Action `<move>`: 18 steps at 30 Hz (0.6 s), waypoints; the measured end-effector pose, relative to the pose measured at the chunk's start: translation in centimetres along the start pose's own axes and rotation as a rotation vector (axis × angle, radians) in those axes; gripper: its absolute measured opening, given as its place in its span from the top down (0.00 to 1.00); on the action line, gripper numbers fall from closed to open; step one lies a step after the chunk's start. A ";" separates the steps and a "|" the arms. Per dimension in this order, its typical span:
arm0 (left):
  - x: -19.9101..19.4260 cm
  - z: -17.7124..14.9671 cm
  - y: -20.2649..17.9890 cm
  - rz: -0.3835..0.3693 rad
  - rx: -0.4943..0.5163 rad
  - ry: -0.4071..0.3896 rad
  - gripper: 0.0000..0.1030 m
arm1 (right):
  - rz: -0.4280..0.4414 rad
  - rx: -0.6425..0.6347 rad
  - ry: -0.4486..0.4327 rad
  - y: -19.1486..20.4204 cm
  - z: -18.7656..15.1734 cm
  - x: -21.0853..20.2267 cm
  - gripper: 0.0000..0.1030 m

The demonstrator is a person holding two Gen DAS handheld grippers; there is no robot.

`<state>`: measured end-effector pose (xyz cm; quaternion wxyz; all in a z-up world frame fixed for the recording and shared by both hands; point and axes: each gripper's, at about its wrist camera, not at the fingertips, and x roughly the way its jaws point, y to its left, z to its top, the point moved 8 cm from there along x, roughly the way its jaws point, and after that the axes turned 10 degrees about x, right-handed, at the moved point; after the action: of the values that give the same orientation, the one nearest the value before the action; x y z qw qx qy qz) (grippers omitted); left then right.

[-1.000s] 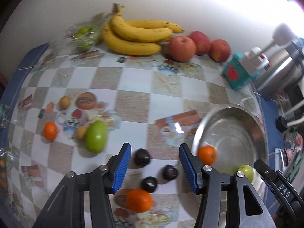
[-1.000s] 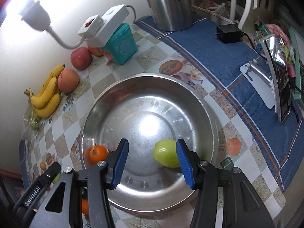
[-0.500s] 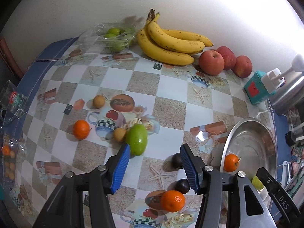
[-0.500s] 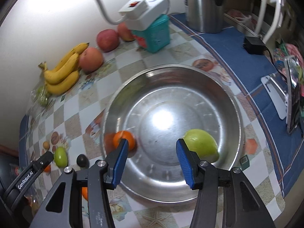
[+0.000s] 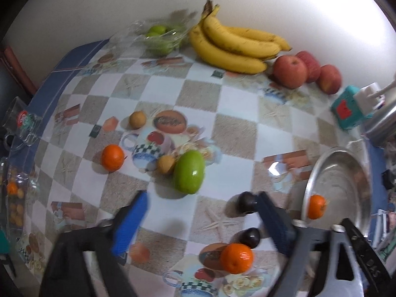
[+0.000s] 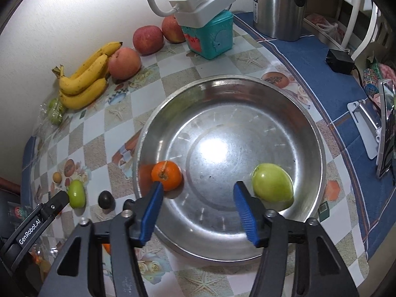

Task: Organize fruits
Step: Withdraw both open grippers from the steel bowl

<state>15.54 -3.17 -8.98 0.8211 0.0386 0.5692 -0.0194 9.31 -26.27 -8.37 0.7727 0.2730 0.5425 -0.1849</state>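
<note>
My left gripper (image 5: 203, 212) hovers over the checked tablecloth, its jaws opening wide with nothing between them. Just beyond its fingertips lies a green mango (image 5: 189, 172). Two dark plums (image 5: 245, 201) sit by the right finger, and an orange (image 5: 236, 257) lies near the lower one. Another orange (image 5: 112, 157) and two small yellow fruits (image 5: 137, 120) lie to the left. My right gripper (image 6: 198, 198) hangs above the steel bowl (image 6: 173, 104), its jaws also opening and empty. In the bowl rest an orange (image 6: 166, 175) and a green fruit (image 6: 272, 185).
Bananas (image 5: 232, 44), red apples (image 5: 290, 71) and a bag of limes (image 5: 160, 37) line the wall. A teal box with a white power strip (image 6: 210, 37), a steel kettle (image 6: 279, 5), a black adapter (image 6: 339, 60) and a phone stand (image 6: 366, 123) sit beyond and right of the bowl.
Both grippers' jaws have spread wider. The left gripper has moved leftward away from the bowl toward the green mango. The right gripper has rolled and shifted slightly over the bowl.
</note>
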 end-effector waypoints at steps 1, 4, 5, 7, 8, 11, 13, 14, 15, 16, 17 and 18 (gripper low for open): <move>0.2 -0.2 0.2 0.018 -0.002 0.003 0.00 | -0.009 -0.007 0.001 0.0 0.0 0.1 0.37; 0.6 -0.4 0.9 0.053 -0.002 0.005 0.00 | -0.005 -0.010 -0.008 -0.2 0.1 0.3 0.24; 0.6 -0.4 1.1 0.056 -0.007 0.003 0.00 | 0.001 -0.008 -0.011 -0.2 0.1 0.2 0.24; 0.6 -0.4 1.3 0.055 -0.017 0.000 0.00 | 0.006 0.001 -0.016 -0.3 0.1 0.3 0.18; 0.6 -0.4 1.4 0.056 -0.018 -0.001 0.00 | 0.002 0.005 -0.016 -0.3 0.1 0.3 0.06; 0.5 -0.3 1.3 0.056 -0.009 -0.006 0.00 | 0.008 0.032 0.010 -0.7 -0.1 0.9 0.04; 0.4 -0.3 1.1 0.057 -0.001 -0.008 0.00 | 0.005 0.045 0.013 -1.0 0.0 1.0 0.04; 0.4 -0.2 1.1 0.059 0.004 -0.008 0.00 | 0.000 0.045 0.008 -1.1 0.0 0.9 0.04; 0.4 -0.2 1.0 0.062 0.010 -0.009 0.00 | -0.006 0.042 -0.001 -1.1 0.1 0.8 0.04; 0.3 -0.2 1.0 0.064 0.014 -0.010 0.00 | -0.008 0.041 -0.008 -1.2 0.2 0.7 0.04; 0.3 -0.2 1.0 0.066 0.016 -0.010 0.00 | -0.007 0.041 -0.020 -1.2 0.3 0.4 0.04; 0.3 -0.2 1.0 0.069 0.017 -0.010 0.00 | -0.005 0.042 -0.027 -1.2 0.4 0.3 0.04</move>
<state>15.51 -2.18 -9.27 0.8237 0.0652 0.5632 0.0037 9.00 -27.44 -8.78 0.7736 0.2852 0.5285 -0.2021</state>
